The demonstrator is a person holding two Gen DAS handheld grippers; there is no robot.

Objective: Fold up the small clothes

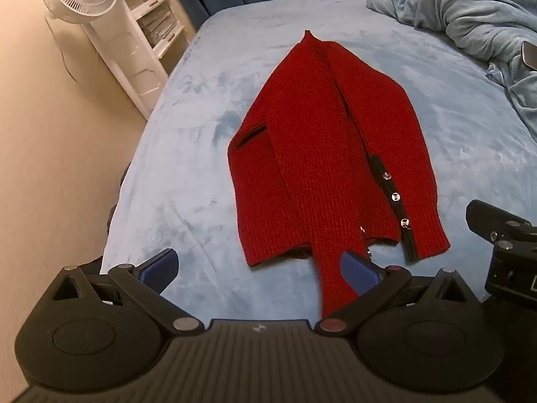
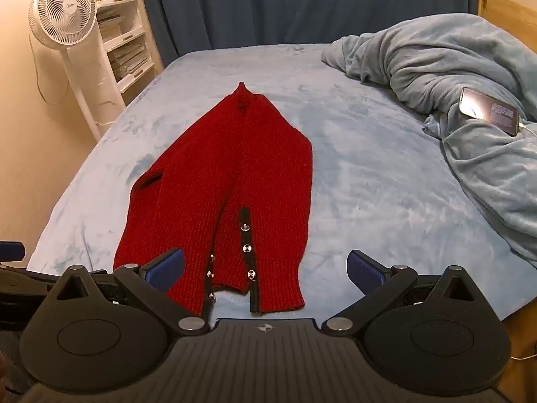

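Note:
A red knit cardigan [image 1: 322,154] with a dark button band and silver buttons lies on the blue bed [image 1: 188,181], both sleeves folded in over the body, its neck pointing away. One sleeve end trails toward the near edge. My left gripper [image 1: 260,270] is open just above the hem's near left side; the trailing sleeve runs beside its right pad [image 1: 359,270]. In the right wrist view the cardigan [image 2: 228,188] lies ahead, and my right gripper [image 2: 265,268] hangs open over its hem with nothing between the pads. The right gripper's body shows at the left wrist view's right edge.
A crumpled blue blanket [image 2: 453,77] is heaped at the bed's far right with a phone [image 2: 490,110] on it. A white fan [image 2: 63,16] and white shelves [image 2: 124,33] stand left of the bed. Dark curtains [image 2: 302,3] hang behind.

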